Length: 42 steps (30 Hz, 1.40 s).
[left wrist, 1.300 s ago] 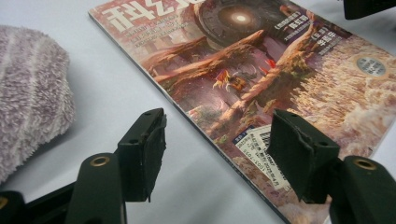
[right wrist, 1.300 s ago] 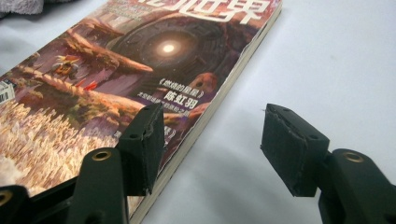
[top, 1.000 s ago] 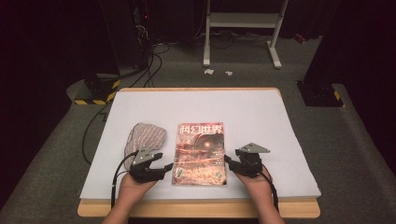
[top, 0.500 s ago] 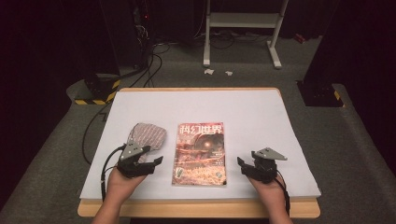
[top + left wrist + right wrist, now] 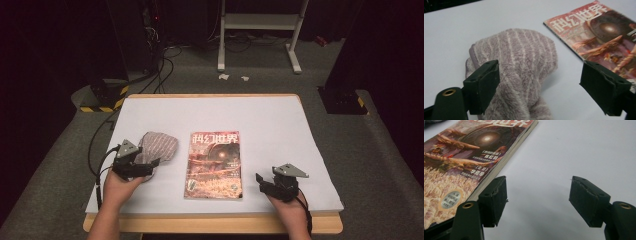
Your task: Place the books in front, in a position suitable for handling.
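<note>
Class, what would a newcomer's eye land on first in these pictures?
The red-orange magazine lying flat mid-table on the white sheet. Left of it, a grey striped towel sits bunched before the left gripper. The right gripper rests beside the magazine's right edge, jaws open and empty.

Lab: cables (image 5: 160, 70), equipment stand (image 5: 257, 30)

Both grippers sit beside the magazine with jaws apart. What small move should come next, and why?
Probably close the left gripper on the striped towel: its jaws, which have just been opening, stand open with the towel's fold between them, while the right gripper holds nothing beside the magazine.
</note>
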Motion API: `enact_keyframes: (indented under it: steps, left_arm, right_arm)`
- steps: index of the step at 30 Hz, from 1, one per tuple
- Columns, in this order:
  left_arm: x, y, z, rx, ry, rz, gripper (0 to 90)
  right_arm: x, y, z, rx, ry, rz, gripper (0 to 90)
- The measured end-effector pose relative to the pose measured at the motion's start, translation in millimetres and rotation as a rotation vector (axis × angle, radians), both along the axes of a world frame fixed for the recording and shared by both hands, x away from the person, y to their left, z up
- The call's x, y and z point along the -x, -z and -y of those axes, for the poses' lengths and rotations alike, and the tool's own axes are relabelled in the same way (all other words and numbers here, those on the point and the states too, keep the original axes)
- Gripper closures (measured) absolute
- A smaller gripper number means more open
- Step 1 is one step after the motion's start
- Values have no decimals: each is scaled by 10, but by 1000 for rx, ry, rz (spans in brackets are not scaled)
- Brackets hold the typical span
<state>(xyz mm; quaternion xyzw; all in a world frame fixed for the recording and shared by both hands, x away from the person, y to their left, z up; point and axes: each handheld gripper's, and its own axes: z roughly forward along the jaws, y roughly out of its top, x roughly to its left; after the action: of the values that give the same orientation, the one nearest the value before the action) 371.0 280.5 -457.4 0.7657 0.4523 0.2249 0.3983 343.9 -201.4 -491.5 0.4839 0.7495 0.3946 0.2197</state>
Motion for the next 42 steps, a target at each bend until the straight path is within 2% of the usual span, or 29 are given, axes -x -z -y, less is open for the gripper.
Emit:
enact_keyframes:
  steps: [4, 9, 11, 13, 17, 21, 25, 26, 28, 30, 34, 37, 42]
  left_arm:
    - [-66, 108, 16, -34, -5, -39, 156]
    - [-106, 193, -7, -44, -23, -60, 157]
    - [-90, 176, -30, -41, -32, -38, 161]
    - [-62, 130, -62, -29, -41, 8, 181]
    - [-105, 123, -110, -30, -61, 2, 155]
    - [-280, 293, -172, -33, -79, -79, 150]
    - [-386, 445, -170, -33, -83, -162, 161]
    - [-396, 471, -164, -32, -77, -166, 161]
    - [-390, 478, -127, -75, -82, -152, 161]
    - [-376, 478, -120, -90, -81, -141, 225]
    - [-348, 480, -129, -93, -79, -118, 325]
    - [-329, 475, -110, -96, -63, -109, 435]
    - [-306, 479, -101, -77, -50, -98, 551]
  right_arm:
    - [16, 13, 4, -1, 2, -5, 305]
    - [19, 19, -2, -6, 2, -8, 306]
    - [19, 21, -6, -8, 1, -8, 306]
    - [18, 23, -8, -10, -3, -7, 307]
    - [18, 19, -16, -16, -3, -5, 309]
    - [20, 24, -30, -16, -4, -10, 309]
    - [14, 35, -46, -12, -6, -11, 309]
    - [12, 37, -51, -11, -6, -11, 310]
    - [8, 41, -62, -10, -6, -11, 310]
    - [9, 45, -75, -9, -6, -14, 312]
    - [17, 49, -95, -6, -9, -13, 315]
    - [14, 56, -95, -9, -5, -16, 318]
    - [14, 57, -69, -10, -4, -14, 323]
